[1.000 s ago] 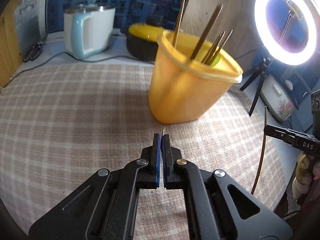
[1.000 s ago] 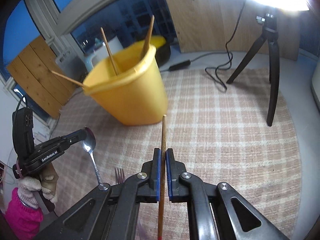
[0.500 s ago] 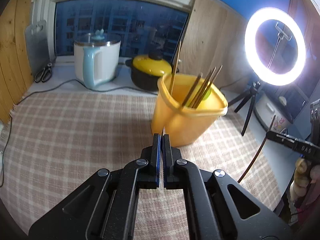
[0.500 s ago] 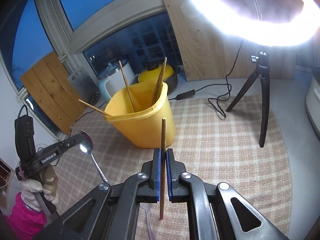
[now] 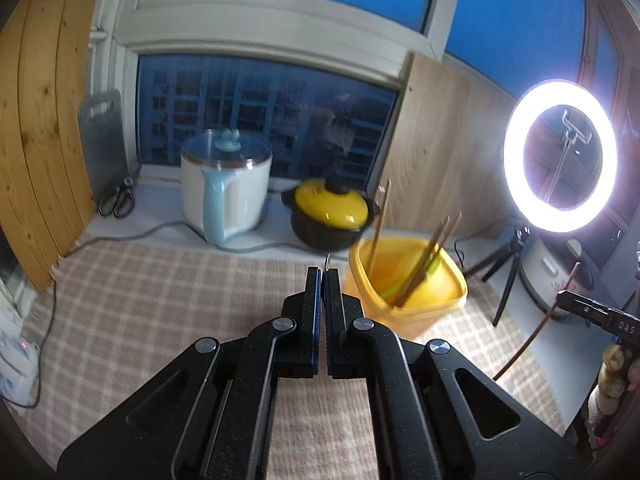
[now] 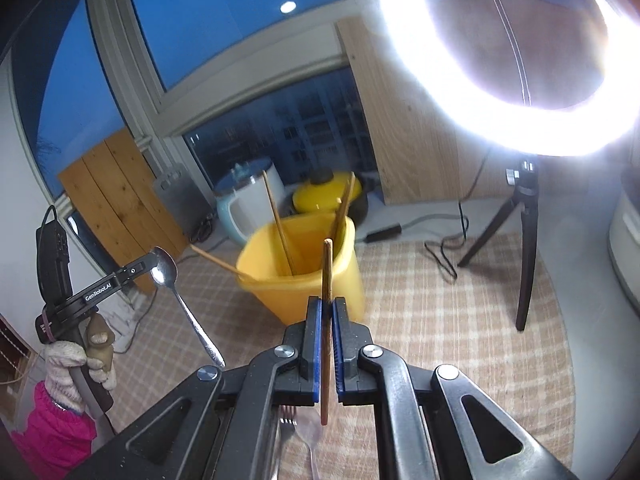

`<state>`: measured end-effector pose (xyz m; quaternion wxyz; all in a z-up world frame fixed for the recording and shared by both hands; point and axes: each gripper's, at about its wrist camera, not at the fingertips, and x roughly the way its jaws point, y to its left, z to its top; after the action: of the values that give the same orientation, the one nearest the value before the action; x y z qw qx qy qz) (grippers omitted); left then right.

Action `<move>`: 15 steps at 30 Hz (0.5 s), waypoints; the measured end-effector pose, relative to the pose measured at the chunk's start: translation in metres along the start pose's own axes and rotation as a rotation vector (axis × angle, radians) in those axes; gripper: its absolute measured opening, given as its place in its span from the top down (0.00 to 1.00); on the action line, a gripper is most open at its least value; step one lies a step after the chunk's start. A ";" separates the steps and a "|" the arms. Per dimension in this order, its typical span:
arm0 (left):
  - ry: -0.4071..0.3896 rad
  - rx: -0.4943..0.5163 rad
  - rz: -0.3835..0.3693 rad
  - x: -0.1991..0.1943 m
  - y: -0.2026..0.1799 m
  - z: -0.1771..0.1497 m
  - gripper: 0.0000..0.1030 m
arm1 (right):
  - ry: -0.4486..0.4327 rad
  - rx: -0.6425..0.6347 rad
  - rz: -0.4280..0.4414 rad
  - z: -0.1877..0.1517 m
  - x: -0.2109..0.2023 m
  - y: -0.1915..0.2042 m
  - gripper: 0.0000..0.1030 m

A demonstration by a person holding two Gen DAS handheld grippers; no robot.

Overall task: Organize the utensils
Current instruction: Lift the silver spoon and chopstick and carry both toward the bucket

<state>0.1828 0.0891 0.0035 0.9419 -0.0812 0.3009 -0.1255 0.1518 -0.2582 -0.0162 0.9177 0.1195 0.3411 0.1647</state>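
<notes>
My left gripper (image 5: pixel 323 272) is shut on a metal spoon (image 6: pixel 165 271); in the left wrist view only its thin edge (image 5: pixel 328 260) shows above the pads. In the right wrist view that gripper (image 6: pixel 146 267) hangs at the left with the spoon's handle slanting down. My right gripper (image 6: pixel 327 300) is shut on a wooden chopstick (image 6: pixel 327 264) standing upright between its pads. Just beyond both stands a yellow tub (image 6: pixel 304 280) (image 5: pixel 404 300) holding several chopsticks. On the cloth under the right gripper lie a fork (image 6: pixel 286 424) and another spoon (image 6: pixel 310 436).
A checked cloth (image 5: pixel 160 300) covers the round table. At the back stand a white and blue kettle (image 5: pixel 226 188) and a yellow-lidded black pot (image 5: pixel 330 216). A ring light (image 5: pixel 560 156) on a tripod (image 6: pixel 524 264) stands right, with a cable (image 6: pixel 444 252). Scissors (image 5: pixel 116 200) lie far left.
Both grippers have risen with their utensils still held. The tub now sits lower and smaller in both views, and its inside shows.
</notes>
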 end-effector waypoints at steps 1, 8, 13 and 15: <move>-0.015 0.000 0.003 -0.001 0.001 0.006 1.00 | -0.011 -0.004 0.001 0.004 -0.002 0.002 0.98; -0.089 -0.007 0.012 -0.004 0.006 0.034 1.00 | -0.084 -0.031 0.013 0.029 -0.012 0.016 0.98; -0.122 -0.003 0.017 -0.001 0.005 0.050 1.00 | -0.136 -0.057 0.010 0.046 -0.018 0.027 0.98; -0.129 -0.004 0.018 0.001 0.004 0.055 1.00 | -0.155 -0.070 0.006 0.052 -0.019 0.031 0.98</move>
<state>0.2166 0.0969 0.0465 0.9602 -0.0885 0.2406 -0.1109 0.1664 -0.2425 0.0435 0.9444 0.1009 0.2629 0.1696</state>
